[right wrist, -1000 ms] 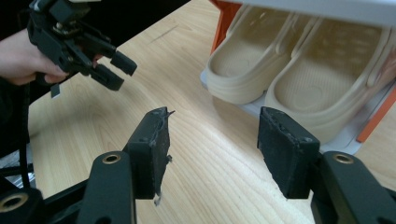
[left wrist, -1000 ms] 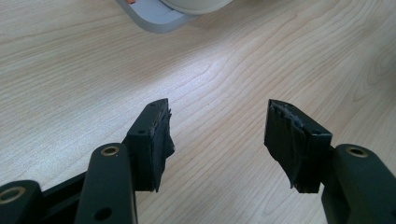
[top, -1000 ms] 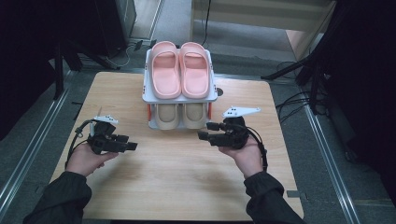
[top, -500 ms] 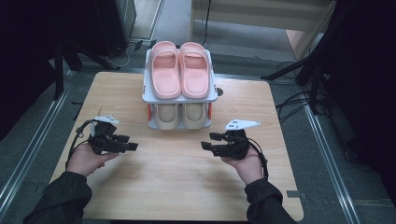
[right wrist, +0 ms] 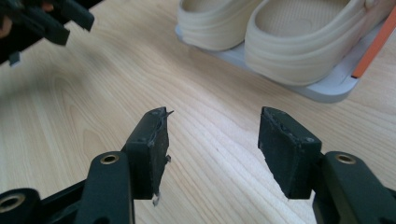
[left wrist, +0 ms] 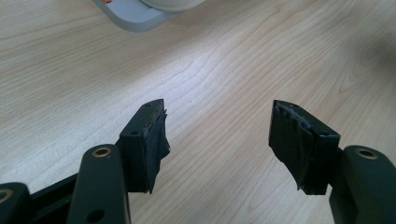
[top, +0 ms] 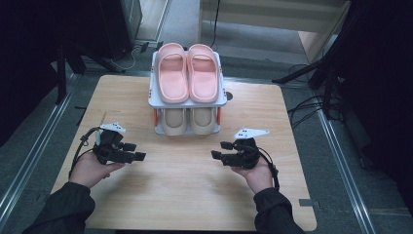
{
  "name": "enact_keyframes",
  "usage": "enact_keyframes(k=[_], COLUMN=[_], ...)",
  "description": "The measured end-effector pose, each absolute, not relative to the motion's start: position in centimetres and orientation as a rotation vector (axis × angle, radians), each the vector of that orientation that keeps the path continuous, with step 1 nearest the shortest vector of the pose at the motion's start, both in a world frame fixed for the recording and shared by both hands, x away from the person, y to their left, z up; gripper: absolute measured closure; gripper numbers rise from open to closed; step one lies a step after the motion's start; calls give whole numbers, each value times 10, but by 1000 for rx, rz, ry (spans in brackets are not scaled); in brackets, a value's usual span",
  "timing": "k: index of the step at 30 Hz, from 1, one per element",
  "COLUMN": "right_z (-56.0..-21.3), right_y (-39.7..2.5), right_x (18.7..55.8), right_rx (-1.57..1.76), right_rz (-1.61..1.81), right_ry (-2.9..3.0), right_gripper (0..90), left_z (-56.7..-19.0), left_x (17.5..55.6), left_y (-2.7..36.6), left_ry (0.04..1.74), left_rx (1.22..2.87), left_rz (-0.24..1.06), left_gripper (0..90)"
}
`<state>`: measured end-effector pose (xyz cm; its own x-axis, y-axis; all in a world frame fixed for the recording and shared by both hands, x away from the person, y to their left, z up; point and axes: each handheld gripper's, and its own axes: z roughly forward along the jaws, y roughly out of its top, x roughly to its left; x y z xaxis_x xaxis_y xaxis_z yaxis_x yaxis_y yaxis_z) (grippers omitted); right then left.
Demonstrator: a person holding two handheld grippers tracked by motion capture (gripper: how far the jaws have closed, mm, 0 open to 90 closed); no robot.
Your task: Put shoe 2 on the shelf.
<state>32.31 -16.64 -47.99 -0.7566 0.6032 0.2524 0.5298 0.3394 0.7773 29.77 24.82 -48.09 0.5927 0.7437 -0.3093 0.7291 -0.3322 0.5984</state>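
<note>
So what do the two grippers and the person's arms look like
Both the left gripper and the right gripper are black, each with a pale grey three-cornered plate on top and a black cable trailing back past the wrist. Close up, each has two blocky black jaws on arms with brass-coloured rivets, and the pads look worn and frayed at the edges. The person wears dark long sleeves.

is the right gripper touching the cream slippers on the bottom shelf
Apart. The right gripper view shows the right gripper open, bare table lying between its jaws and the cream slippers.

Right gripper (top: 220,156) — nearer the person, farther from the rack (top: 187,103).
</note>
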Motion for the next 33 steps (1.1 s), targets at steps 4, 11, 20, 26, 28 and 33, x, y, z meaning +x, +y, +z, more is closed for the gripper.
enact_keyframes(k=[4, 11, 20, 26, 28, 33], right_z=[-480, -480, -480, -480, -484, -496], right_y=[-168, -169, -165, -163, -160, -146], right_x=[327, 332, 334, 333, 334, 332], right_rx=[1067, 1066, 1052, 1053, 1044, 993], right_rz=[1415, 1425, 1419, 1426, 1401, 1236], right_ry=[2501, 2488, 2503, 2516, 2573, 2681], right_gripper=[437, 437, 434, 406, 355, 271], left_z=[-481, -483, -487, -494, -497, -510], left_x=[294, 288, 284, 283, 282, 284], left_y=[248, 246, 243, 234, 228, 214], left_ry=[1171, 1160, 1143, 1126, 1060, 1013], left_rx=[2099, 2109, 2125, 2140, 2197, 2327], left_rz=[22, 29, 22, 33, 89, 104], left_gripper=[363, 351, 341, 274, 287, 270])
